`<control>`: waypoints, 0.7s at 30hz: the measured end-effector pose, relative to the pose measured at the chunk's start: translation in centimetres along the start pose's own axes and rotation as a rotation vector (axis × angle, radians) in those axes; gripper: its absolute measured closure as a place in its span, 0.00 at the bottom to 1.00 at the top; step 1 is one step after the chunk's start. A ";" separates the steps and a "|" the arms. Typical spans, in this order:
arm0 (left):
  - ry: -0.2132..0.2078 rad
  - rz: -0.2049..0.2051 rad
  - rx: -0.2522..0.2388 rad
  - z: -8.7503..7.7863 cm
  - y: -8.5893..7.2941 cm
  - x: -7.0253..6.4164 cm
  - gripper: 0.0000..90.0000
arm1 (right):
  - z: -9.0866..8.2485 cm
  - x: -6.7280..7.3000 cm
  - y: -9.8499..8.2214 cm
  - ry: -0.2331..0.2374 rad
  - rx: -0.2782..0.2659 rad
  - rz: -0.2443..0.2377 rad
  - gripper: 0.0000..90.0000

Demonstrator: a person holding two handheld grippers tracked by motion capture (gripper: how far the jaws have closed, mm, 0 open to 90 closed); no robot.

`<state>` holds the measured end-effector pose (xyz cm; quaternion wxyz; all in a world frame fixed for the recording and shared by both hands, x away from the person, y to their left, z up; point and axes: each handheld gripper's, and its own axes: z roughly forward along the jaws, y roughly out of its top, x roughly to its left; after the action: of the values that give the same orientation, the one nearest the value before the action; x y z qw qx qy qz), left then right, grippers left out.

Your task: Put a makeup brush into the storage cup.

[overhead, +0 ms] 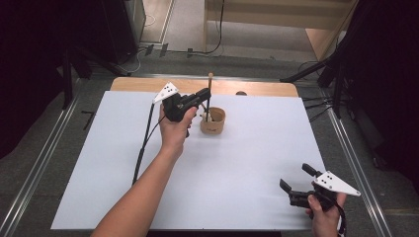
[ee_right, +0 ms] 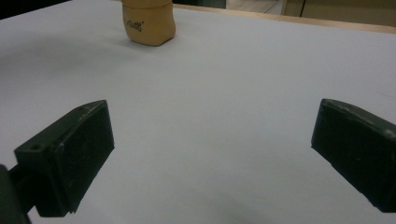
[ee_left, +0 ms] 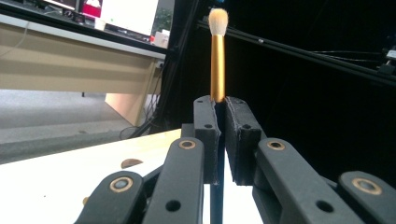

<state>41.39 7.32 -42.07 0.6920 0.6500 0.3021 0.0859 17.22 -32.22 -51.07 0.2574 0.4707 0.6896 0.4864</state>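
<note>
A makeup brush (ee_left: 217, 60) with a gold ferrule, pale bristles and a dark handle stands upright, and my left gripper (ee_left: 221, 107) is shut on its handle. In the high view the left gripper (overhead: 203, 94) holds the brush (overhead: 210, 86) over a tan cup (overhead: 213, 122) near the table's back middle, the handle's lower end reaching into the cup. My right gripper (overhead: 295, 179) rests near the front right of the white table, jaws wide open with nothing between them. From the right gripper view the cup (ee_right: 148, 23) stands far ahead beyond the open right gripper (ee_right: 224, 154).
The white sheet (overhead: 237, 168) covers the table; a wooden strip (overhead: 257, 88) shows along its back edge. The left gripper's cable (overhead: 143, 143) trails down the table's left half. Dark stands and cables (overhead: 326, 74) surround the table on the floor.
</note>
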 end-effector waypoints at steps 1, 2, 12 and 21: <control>-0.004 -0.001 0.000 0.2 0.1 0.0 0.94 | 0.0 0.0 0.0 0.002 0.000 0.000 0.00; -0.005 0.000 0.004 0.3 0.1 0.0 0.94 | 0.1 0.0 0.0 0.003 0.000 0.000 0.00; -0.027 0.030 -0.021 1.8 0.4 -0.4 0.94 | 0.1 0.0 0.0 0.003 0.004 -0.001 0.00; -0.001 0.035 -0.034 2.6 -0.1 -0.2 0.94 | 0.2 0.0 -0.1 0.005 0.006 -0.002 0.00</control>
<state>42.59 5.03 -42.15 0.7013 0.6435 0.2890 0.1027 17.29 -32.12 -51.20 0.2546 0.4696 0.6922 0.4853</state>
